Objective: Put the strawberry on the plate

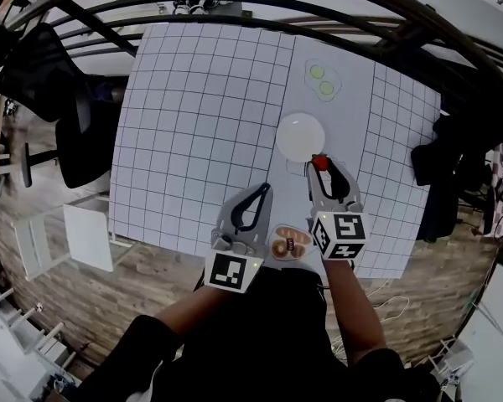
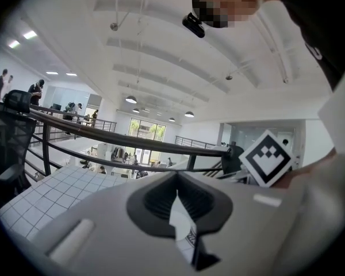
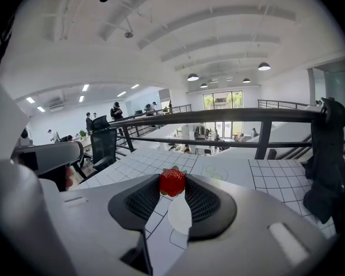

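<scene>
Strawberry sits pinched at the very tips of my right gripper, red and upright, with its green leaves showing at the far side. My jaws there are partly apart, pressing on the fruit from both sides, and it fills the gap between the tips. From above, the strawberry is just beside the near right rim of the white plate, not over it. The plate lies on the gridded table, a little right of the middle.

My left gripper is to the left of the right one and nearer to me. Its jaws meet at the tips and hold nothing.

A small dish with brown pieces sits at the near table edge, between my two grippers. Far beyond the plate lies a clear tray with two green rounds in it. A black chair stands off the table's left side.
</scene>
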A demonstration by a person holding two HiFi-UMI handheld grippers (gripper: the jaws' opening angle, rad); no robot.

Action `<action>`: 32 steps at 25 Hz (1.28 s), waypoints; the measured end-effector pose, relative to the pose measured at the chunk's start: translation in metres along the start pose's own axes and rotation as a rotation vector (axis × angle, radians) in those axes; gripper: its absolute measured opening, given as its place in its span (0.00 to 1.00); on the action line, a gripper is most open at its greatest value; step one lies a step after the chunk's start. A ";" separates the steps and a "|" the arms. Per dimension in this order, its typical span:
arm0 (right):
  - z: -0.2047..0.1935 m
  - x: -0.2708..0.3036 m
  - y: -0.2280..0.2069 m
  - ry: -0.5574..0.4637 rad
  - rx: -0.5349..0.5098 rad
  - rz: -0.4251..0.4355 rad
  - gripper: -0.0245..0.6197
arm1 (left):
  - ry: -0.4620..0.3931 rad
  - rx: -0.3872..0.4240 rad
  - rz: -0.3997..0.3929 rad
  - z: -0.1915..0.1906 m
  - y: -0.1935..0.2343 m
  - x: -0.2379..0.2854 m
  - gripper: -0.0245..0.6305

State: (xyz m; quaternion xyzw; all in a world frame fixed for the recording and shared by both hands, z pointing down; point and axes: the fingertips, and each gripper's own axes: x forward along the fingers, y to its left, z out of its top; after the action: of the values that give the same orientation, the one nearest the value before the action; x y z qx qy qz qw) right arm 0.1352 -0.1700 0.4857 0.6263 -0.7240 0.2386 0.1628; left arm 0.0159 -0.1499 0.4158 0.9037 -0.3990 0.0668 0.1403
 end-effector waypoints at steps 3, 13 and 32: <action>-0.008 0.012 -0.009 0.022 -0.002 -0.005 0.25 | 0.000 -0.019 -0.001 -0.002 -0.006 0.007 0.05; -0.032 0.047 -0.017 0.077 0.002 0.010 0.25 | 0.037 -0.006 0.024 -0.013 -0.007 0.021 0.05; -0.068 0.087 -0.030 0.159 -0.031 0.001 0.25 | 0.059 -0.035 0.077 -0.025 0.006 0.023 0.05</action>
State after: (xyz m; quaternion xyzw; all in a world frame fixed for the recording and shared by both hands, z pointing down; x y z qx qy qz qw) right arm 0.1464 -0.2080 0.5931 0.6025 -0.7128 0.2764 0.2292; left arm 0.0270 -0.1622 0.4457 0.8827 -0.4302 0.0918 0.1653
